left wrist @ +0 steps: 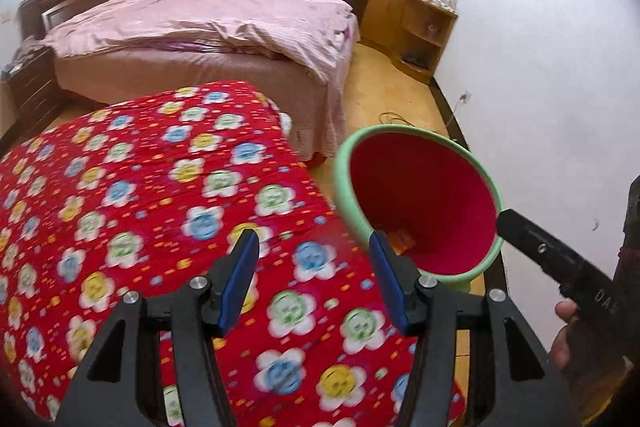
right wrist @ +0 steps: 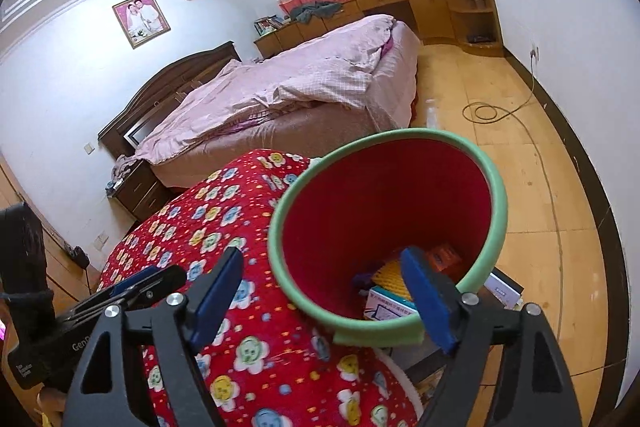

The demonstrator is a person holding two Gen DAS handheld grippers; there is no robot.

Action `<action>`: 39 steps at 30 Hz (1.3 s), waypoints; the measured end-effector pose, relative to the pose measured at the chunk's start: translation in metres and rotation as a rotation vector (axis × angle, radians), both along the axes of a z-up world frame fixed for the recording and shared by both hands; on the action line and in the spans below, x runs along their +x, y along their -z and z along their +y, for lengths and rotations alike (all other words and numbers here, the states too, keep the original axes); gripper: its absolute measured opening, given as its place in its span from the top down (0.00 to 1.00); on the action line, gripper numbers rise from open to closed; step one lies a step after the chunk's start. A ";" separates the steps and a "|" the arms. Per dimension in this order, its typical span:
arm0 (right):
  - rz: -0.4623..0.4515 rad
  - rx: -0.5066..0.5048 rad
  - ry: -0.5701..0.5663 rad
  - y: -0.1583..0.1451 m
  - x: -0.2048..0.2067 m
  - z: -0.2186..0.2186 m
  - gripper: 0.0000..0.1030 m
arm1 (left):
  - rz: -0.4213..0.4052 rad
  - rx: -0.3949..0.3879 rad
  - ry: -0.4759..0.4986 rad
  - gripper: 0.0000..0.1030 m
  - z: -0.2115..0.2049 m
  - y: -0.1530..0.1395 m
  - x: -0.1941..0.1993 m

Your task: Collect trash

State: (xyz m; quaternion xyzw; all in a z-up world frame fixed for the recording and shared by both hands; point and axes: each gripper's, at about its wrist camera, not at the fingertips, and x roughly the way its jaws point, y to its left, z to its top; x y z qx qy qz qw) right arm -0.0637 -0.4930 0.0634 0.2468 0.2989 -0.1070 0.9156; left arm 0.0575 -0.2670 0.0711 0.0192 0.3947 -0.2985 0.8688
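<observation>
The red bin (right wrist: 384, 211) with the green rim stands just beside the flowered quilt (right wrist: 224, 291), trash (right wrist: 396, 291) lying in its bottom. Right hand-held gripper (right wrist: 324, 291) hangs released above it; left hand-held gripper (left wrist: 316, 279) gapes empty over the quilt. Best clear the rim before seeking more.

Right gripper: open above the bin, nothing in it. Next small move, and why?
Probably draw the right gripper back from the bin and look for more trash. Its jaws stand open and empty, boxes and wrappers already lie in the bin, and the red quilt shows no litter.
</observation>
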 end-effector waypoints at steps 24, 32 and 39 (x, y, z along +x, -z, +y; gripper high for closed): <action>-0.050 -0.106 -0.141 -0.032 -0.015 0.152 0.03 | -0.016 -0.043 -0.253 0.44 0.170 -0.006 -0.041; -0.054 -0.175 -0.164 -0.017 -0.016 0.184 0.01 | -0.036 0.003 -0.360 0.44 0.208 0.007 -0.049; -0.102 -0.213 -0.179 -0.005 -0.024 0.200 0.01 | -0.107 0.026 -0.414 0.44 0.222 0.014 -0.062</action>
